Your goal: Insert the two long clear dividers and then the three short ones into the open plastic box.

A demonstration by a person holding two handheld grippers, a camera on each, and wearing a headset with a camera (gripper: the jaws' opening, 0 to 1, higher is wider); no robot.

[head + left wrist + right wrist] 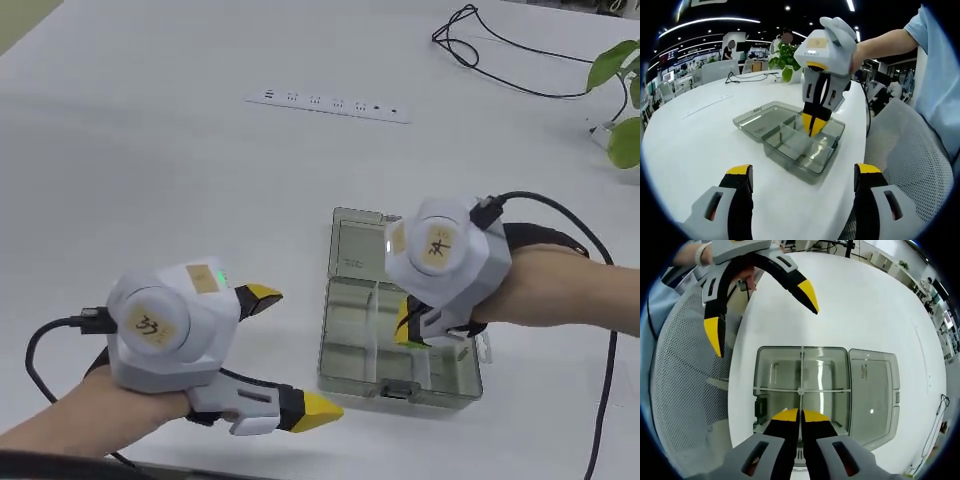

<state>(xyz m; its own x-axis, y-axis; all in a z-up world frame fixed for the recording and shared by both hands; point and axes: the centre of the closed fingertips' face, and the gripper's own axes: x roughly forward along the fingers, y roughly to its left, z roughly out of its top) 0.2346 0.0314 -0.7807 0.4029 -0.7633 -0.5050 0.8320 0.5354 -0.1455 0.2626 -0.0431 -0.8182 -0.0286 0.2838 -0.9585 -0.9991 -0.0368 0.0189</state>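
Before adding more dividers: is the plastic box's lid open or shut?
Open: the lid lies flat beside the box, leaving its inside exposed from above.

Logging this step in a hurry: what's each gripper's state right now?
Left gripper: open, holding nothing.
Right gripper: closed, apparently pinching a clear divider standing in the plastic box.
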